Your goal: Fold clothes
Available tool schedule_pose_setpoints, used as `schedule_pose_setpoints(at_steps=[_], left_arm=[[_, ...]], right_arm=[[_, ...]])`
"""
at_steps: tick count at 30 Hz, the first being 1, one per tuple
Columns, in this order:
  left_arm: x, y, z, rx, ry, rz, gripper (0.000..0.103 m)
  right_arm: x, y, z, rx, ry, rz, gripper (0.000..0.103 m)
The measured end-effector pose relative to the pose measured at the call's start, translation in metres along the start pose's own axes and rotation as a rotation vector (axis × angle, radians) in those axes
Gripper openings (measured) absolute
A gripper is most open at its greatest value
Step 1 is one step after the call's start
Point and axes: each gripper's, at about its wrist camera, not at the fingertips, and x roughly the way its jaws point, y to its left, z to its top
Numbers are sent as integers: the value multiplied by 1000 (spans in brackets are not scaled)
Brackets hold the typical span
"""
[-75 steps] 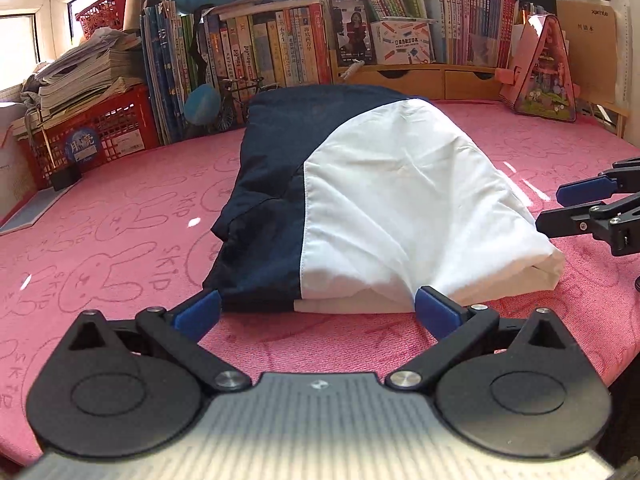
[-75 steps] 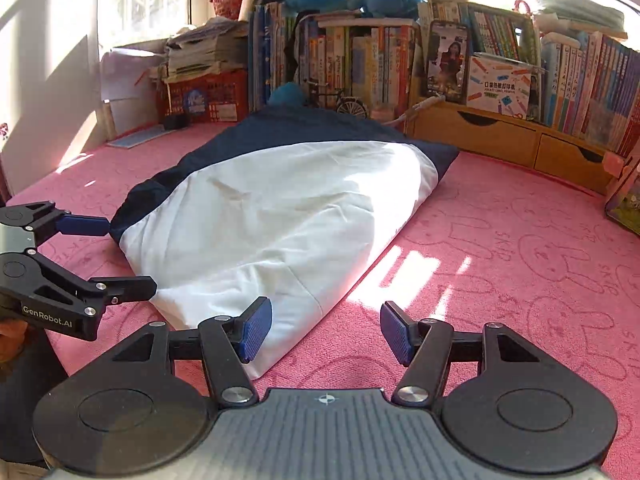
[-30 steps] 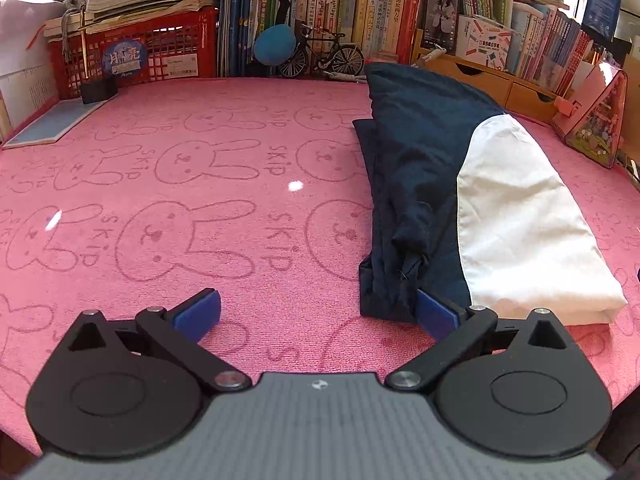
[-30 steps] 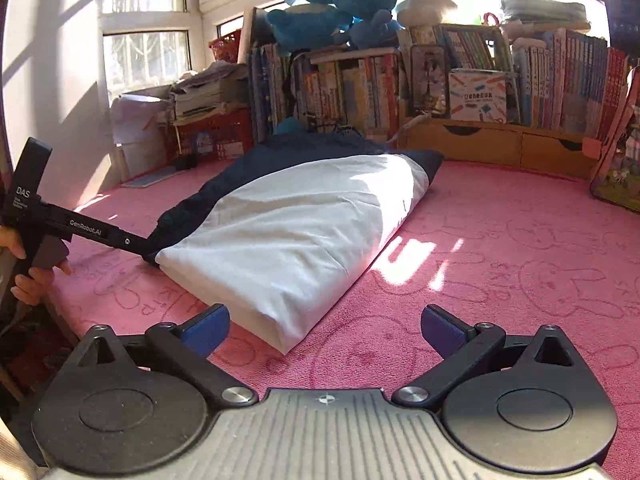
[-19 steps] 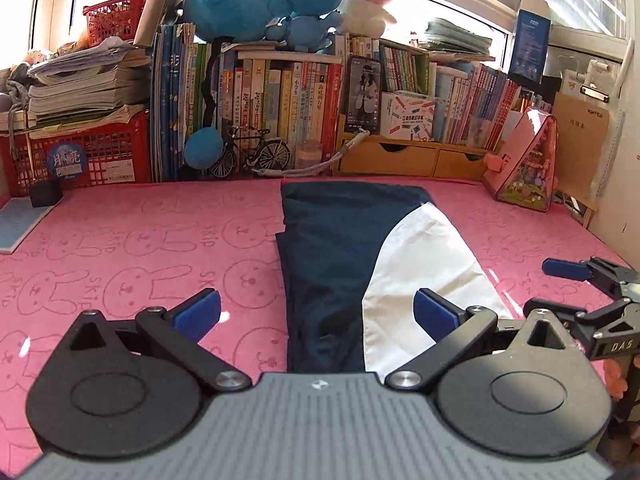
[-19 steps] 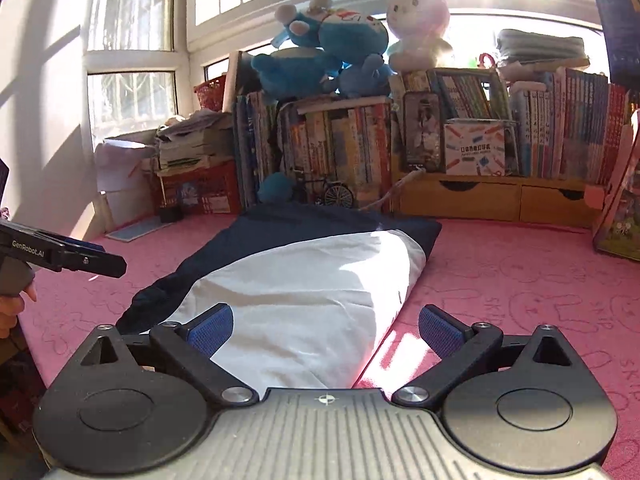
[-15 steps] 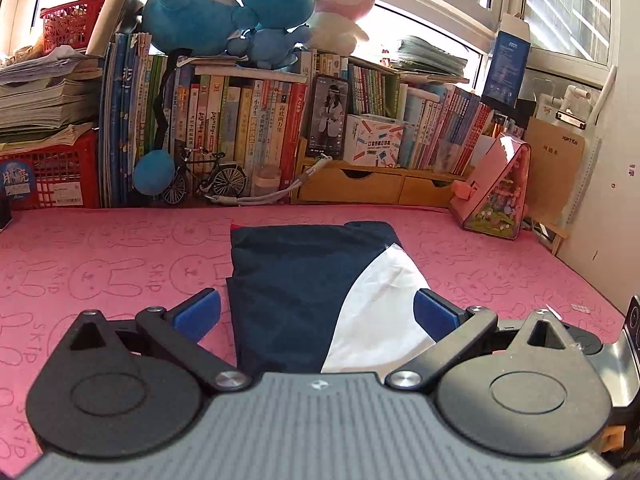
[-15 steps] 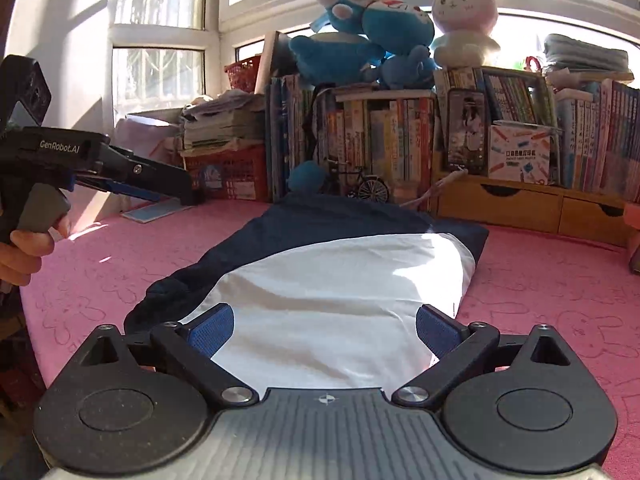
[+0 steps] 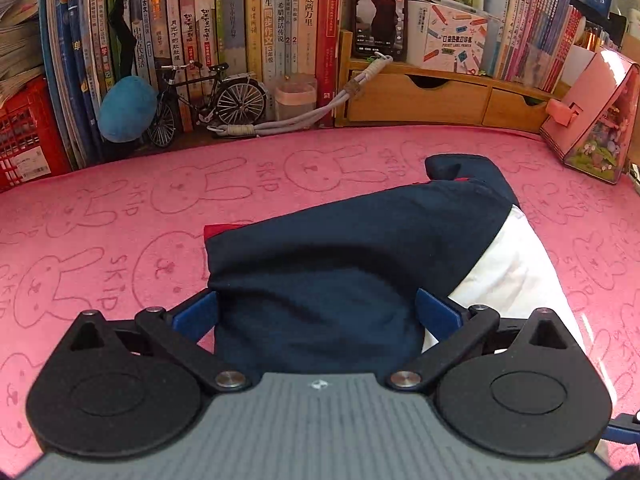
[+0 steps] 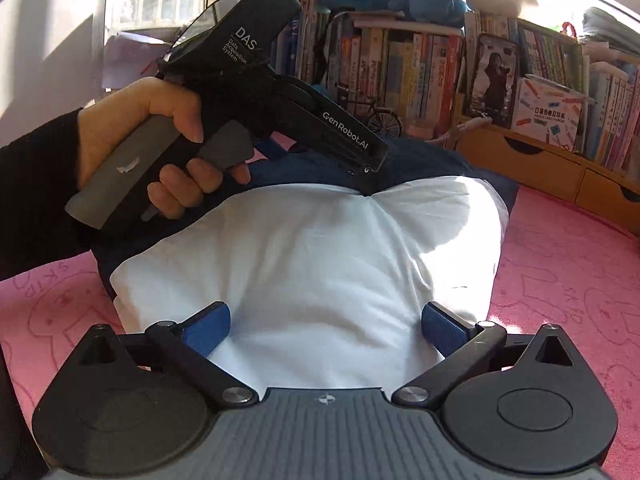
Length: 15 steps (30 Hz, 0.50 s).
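A folded navy and white garment (image 9: 352, 264) lies on the pink rabbit-print mat (image 9: 120, 208). My left gripper (image 9: 316, 314) is open, its blue pads straddling the navy part, close over it. In the right wrist view the garment's white part (image 10: 320, 264) fills the middle. My right gripper (image 10: 326, 326) is open with its pads either side of the white cloth's near end. The left gripper's body (image 10: 280, 120), held in a hand, presses down on the seam between navy and white.
Books (image 9: 240, 28), a model bicycle (image 9: 208, 96), a blue ball (image 9: 126, 108) and wooden drawers (image 9: 440, 96) line the far edge. A pink house-shaped box (image 9: 592, 120) stands at the right. A red crate (image 9: 20, 132) is at the left.
Both grippers have dropped from a raised, pulled-back pose down onto the garment. The left one moved over the navy part, the right one over the white part. Both stayed open.
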Motion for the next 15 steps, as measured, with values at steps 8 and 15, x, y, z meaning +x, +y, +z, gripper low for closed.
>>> schedule_pose_setpoints(at_steps=[8,15], left_arm=[[18,27,3,-118,26,-45,103],[15,6,-9,-44,-54,53,103]], right_arm=[[2,-3,2,2,11,15,103],[3,-3,3,-4,12,12,103]])
